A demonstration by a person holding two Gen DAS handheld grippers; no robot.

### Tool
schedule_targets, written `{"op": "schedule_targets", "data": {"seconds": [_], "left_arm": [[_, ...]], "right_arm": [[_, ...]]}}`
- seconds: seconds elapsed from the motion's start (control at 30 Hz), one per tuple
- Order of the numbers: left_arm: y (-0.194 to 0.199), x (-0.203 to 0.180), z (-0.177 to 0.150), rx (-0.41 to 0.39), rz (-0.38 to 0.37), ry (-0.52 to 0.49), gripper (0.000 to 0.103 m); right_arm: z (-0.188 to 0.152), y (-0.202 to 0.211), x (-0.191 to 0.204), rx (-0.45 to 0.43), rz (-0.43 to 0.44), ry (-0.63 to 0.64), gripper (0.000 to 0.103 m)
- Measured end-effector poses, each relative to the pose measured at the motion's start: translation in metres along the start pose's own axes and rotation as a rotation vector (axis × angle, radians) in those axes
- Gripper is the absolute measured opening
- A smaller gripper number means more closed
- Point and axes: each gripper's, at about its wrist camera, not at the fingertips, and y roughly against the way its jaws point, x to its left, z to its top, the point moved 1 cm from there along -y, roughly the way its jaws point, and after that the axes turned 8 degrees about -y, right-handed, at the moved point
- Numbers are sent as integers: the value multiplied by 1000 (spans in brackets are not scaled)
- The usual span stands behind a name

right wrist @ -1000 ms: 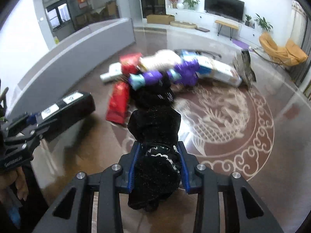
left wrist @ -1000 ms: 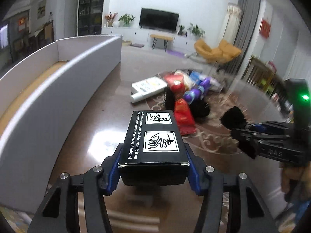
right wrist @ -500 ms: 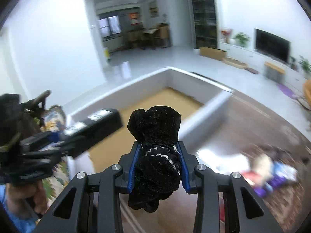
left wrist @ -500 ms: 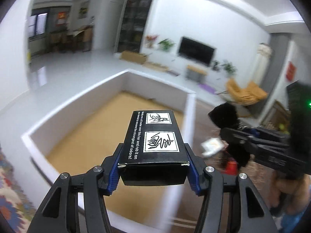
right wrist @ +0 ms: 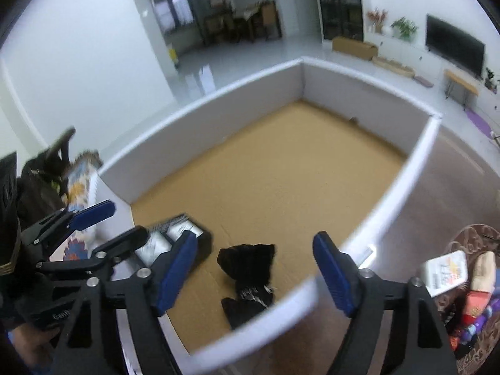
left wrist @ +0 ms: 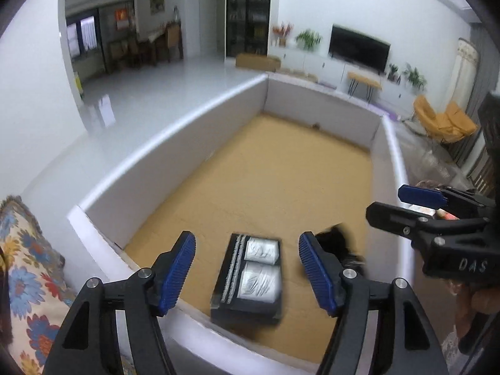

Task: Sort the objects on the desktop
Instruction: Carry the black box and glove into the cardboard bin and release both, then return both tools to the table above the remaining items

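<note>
Released black box [left wrist: 248,281], black cloth [right wrist: 248,276] in bin [left wrist: 175,131], tongs opened

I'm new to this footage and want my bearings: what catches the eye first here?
A big white-walled box with a tan floor fills both views. On that floor, near the front wall, lie a black carton and, to its right, a black fuzzy bundle. Above them the left gripper and right gripper have just been opening, with nothing between their blue pads.

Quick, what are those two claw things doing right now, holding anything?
Left gripper: jaws just opened, empty; black box lies in the tray.
Right gripper: jaws just opened, empty; black cloth lies in the tray.
</note>
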Motion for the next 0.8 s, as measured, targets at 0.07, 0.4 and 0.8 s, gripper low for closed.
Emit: {"op": "schedule_targets", "data": {"seconds": [0.07, 0.4, 0.8], "left_arm": [[25, -20, 0, -53, -58, -18, 69], [17, -216, -68, -4, -460, -272, 103], [-57, -309, -79, 110, -340, -458, 103]], "right_arm": [[-10, 27, -14, -79, -35, 4, 90], [-162, 130, -168, -187, -456, -88, 102], [-247, 139, -276, -50, -564, -316, 103]]}}
